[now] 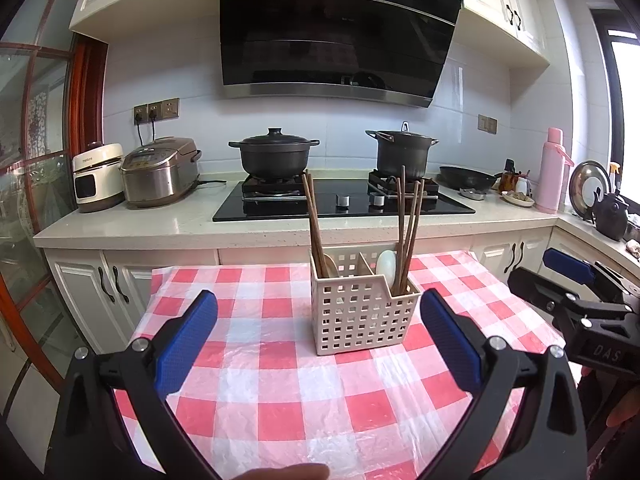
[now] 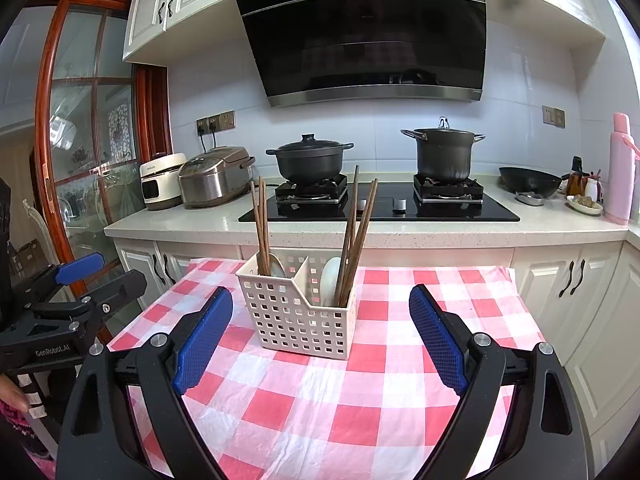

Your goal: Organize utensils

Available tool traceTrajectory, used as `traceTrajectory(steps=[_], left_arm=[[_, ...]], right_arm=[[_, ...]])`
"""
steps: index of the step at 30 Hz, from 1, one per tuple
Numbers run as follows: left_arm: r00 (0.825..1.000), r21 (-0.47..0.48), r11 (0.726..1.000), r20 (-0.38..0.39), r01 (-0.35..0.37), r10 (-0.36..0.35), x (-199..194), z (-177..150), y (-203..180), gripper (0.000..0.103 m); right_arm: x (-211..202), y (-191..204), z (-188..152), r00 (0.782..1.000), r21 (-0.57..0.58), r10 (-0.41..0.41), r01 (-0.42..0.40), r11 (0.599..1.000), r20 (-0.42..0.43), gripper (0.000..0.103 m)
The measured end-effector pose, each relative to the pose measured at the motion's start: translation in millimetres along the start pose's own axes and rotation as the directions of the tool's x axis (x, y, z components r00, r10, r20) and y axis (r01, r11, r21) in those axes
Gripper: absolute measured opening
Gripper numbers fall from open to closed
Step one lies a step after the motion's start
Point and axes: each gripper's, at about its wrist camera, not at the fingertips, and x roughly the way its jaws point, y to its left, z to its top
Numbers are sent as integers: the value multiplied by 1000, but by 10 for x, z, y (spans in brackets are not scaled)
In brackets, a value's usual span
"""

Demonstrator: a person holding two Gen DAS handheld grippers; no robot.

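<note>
A cream perforated utensil caddy (image 1: 360, 312) (image 2: 300, 316) stands on a red-and-white checked tablecloth (image 1: 280, 400) (image 2: 340, 400). It has two compartments. The left holds brown chopsticks (image 1: 314, 224) (image 2: 261, 224) and a spoon. The right holds a white spoon (image 1: 386, 266) (image 2: 331, 276) and more chopsticks (image 1: 408, 224) (image 2: 356, 236). My left gripper (image 1: 318, 338) is open and empty, just in front of the caddy. My right gripper (image 2: 320, 334) is open and empty, also in front of it. Each gripper shows at the edge of the other's view.
Behind the table runs a kitchen counter (image 1: 160, 224) with a black hob (image 1: 344, 204), two dark pots (image 1: 274, 156) (image 1: 402, 152), two rice cookers (image 1: 160, 172), a wok (image 1: 466, 178) and a pink flask (image 1: 552, 172). White cabinets stand below.
</note>
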Motion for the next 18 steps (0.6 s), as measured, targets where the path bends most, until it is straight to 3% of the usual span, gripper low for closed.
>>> traceTrajectory(steps=[18], left_arm=[[1000, 0, 1000, -3, -7, 7, 23, -31, 10, 98]], right_arm=[[24, 59, 3, 1000, -9, 13, -13, 1000, -5, 84]])
